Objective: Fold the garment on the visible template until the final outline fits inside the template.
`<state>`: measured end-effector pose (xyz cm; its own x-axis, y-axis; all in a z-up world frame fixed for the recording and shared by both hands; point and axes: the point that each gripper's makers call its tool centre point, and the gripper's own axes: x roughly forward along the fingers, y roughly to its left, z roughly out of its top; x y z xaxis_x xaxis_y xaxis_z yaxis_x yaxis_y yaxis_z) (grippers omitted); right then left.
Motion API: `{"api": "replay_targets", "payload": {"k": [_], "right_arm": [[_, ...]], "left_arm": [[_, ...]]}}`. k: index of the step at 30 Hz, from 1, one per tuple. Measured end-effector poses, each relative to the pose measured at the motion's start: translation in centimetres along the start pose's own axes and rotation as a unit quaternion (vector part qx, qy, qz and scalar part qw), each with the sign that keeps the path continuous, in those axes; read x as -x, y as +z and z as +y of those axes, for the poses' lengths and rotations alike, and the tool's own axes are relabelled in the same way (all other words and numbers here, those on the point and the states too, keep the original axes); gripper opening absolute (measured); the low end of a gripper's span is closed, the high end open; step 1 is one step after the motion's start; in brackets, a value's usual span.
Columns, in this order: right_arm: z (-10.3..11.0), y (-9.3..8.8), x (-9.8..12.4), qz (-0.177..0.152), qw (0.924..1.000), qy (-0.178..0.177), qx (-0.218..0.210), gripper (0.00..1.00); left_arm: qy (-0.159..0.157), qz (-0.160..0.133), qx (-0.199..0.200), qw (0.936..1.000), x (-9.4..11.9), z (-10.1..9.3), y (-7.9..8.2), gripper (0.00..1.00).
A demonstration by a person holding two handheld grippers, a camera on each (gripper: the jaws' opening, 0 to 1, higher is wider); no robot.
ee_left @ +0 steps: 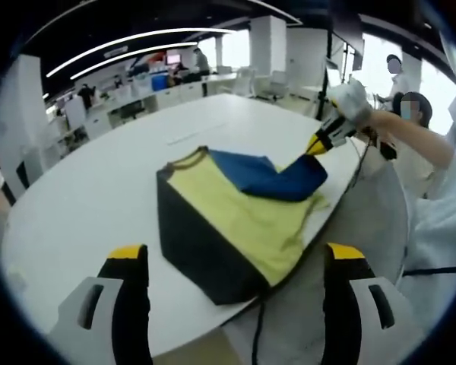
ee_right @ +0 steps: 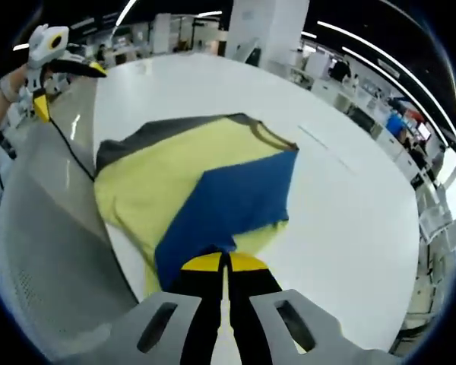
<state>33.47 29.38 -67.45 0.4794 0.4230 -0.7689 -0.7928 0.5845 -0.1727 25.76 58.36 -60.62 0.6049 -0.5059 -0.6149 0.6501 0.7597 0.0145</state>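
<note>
The shirt [ee_left: 235, 220] lies on the white counter [ee_left: 99, 205], close to the edge nearest me. It is yellow with a dark grey side panel and a blue sleeve [ee_left: 277, 176] drawn across the yellow body. In the right gripper view the shirt [ee_right: 159, 182] shows its neckline pointing away from me, with the grey band along the far left edge and the blue sleeve [ee_right: 232, 201] running down toward my tongs.

My right tongs [ee_right: 225, 262] have their yellow-tipped jaws pressed together with the end of the blue sleeve caught between them. In the left gripper view these right tongs [ee_left: 319, 143] sit at the counter's right edge, my gloved hand [ee_left: 349, 99] around the handle and my arm stretched in from the right, the sleeve pulled taut from shirt to tip.

My left tongs [ee_left: 235, 266] are held back from the counter edge, jaws spread wide apart with nothing between them, the shirt framed in the gap beyond. In the right gripper view these left tongs [ee_right: 57, 65] appear at upper left, raised off the counter, a black cable trailing from them.

I can read no writing or brand on the shirt, tongs or counter.

The left gripper view alone takes in the office desks [ee_left: 137, 95] behind the counter and two people [ee_left: 406, 91] standing at the right. The right gripper view adds a white pillar [ee_right: 251, 30] and more desks at right.
</note>
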Motion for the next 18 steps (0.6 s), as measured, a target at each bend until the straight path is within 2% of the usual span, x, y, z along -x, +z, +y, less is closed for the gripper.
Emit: {"api": "replay_targets", "payload": {"k": [5, 11, 18], "right_arm": [[-1.3, -0.5, 0.2, 0.012, 0.9998, -0.012, 0.011, 0.02], [-3.2, -1.8, 0.6, 0.046, 0.9973, -0.038, 0.043, 0.02], [-5.4, -2.9, 1.2, 0.055, 0.9958, -0.060, 0.042, 0.02]], "left_arm": [[0.003, 0.001, 0.002, 1.0000, 0.1, 0.2, -0.2, 0.92], [0.006, -0.002, 0.004, 1.0000, 0.2, 0.4, 0.0, 0.92], [0.007, 0.000, 0.006, 1.0000, 0.2, 0.5, -0.2, 0.92]]}}
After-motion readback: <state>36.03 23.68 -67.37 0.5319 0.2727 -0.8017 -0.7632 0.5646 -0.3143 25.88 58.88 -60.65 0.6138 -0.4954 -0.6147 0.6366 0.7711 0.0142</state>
